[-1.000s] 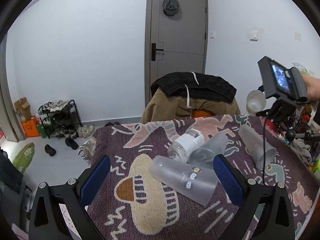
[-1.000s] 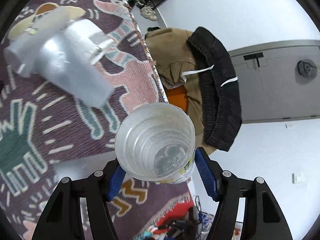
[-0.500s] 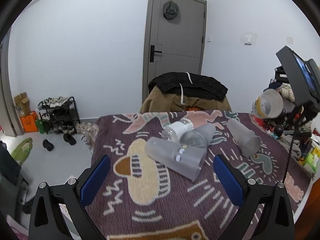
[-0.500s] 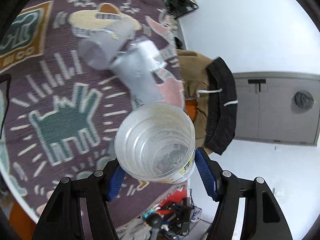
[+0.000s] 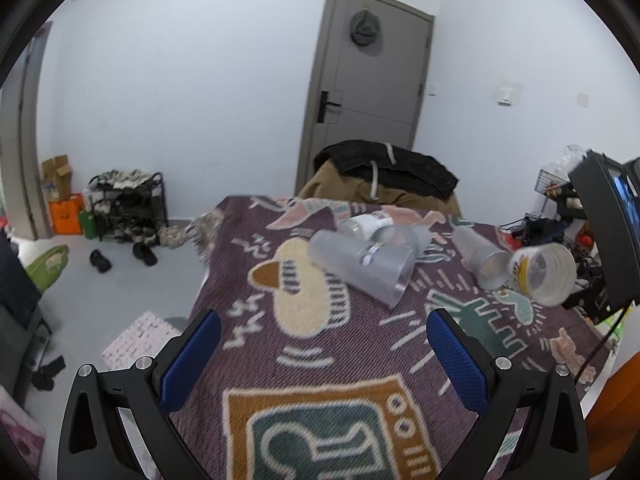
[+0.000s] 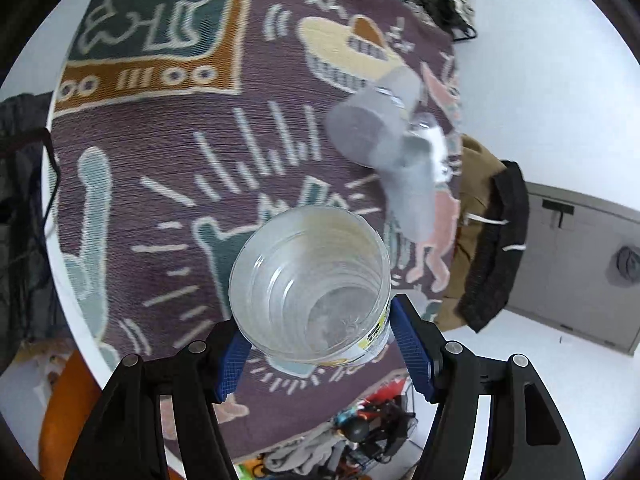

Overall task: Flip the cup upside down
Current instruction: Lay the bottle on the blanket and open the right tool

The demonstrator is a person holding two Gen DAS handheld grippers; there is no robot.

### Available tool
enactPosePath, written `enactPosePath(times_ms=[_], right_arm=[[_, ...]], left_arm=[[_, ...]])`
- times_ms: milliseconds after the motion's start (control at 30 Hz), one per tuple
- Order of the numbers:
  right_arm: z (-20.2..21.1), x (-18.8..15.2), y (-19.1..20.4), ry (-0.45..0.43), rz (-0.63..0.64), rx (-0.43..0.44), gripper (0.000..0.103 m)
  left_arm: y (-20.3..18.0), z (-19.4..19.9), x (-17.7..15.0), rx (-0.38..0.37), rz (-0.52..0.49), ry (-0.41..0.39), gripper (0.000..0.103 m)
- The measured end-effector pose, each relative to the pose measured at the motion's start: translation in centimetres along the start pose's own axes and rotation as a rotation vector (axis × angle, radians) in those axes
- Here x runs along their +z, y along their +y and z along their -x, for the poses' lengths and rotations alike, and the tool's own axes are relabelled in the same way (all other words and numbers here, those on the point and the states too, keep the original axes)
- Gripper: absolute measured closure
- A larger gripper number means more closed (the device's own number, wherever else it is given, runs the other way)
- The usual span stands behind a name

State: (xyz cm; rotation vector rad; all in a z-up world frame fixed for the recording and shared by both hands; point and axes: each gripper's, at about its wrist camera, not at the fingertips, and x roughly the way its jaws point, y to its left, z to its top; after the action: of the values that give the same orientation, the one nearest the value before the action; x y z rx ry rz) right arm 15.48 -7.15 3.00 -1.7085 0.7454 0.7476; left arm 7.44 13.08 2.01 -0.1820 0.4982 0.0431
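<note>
So I have the clear cup (image 6: 310, 284) pinched between the pads of my right gripper (image 6: 320, 344), lifted above the patterned blanket (image 6: 168, 152) and just right of the frosted cups (image 5: 362, 266) lying there. Its mouth faces the blanket at a slant, so I judge the flip partly done; turning it fully and setting it down remain. My left gripper (image 5: 324, 354) hangs spread and empty. The cup's yellow label is too blurred to read.

Even, bright indoor light with soft shadows. Fisheye bends the edges into black corners. Motion blur smears the blanket (image 6: 168, 168) and frosted cups (image 6: 376, 132).
</note>
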Motion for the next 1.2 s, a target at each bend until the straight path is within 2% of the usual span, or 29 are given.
enactPosePath(times_ms=[167,567,767,833,867,900,1033,1100,1200], right_arm=[[-0.9,1.3,2.0,-0.005,0.026,0.038,0.036],[-4.4,5.5,6.4,-0.036,0.084,0.102,0.036],[-5.6,6.9,7.0,-0.024,0.094,0.085,0.035],[-5.6,6.9,6.8,-0.016,0.068,0.105,0.026],[-5.4,6.7,6.6,-0.019,0.054,0.116,0.014],[-5.1,6.5,6.5,-0.024,0.048,0.123,0.007],[-2.2,5.1,6.9,-0.079,0.013,0.113,0.006],[-0.5,4.2,6.8,-0.113,-0.040,0.066,0.002],[1.3,2.8,7.2,-0.151,-0.145,-0.005,0.001]], left_arm=[[1.4,0.5,-2.0,0.038,0.047,0.015,0.000],[3.5,-0.1,-4.7,0.081,0.069,0.057,0.000],[4.4,-0.3,-5.4,0.089,0.087,0.070,0.000],[4.6,-0.2,-5.4,0.090,0.087,0.069,0.000],[4.6,-0.2,-5.3,0.090,0.088,0.068,0.000],[4.6,-0.2,-5.3,0.089,0.087,0.066,0.000],[4.3,-0.1,-5.0,0.078,0.078,0.061,0.000],[4.0,-0.2,-4.9,0.064,0.079,0.063,0.000],[3.1,-0.3,-4.4,0.046,0.064,0.058,0.000]])
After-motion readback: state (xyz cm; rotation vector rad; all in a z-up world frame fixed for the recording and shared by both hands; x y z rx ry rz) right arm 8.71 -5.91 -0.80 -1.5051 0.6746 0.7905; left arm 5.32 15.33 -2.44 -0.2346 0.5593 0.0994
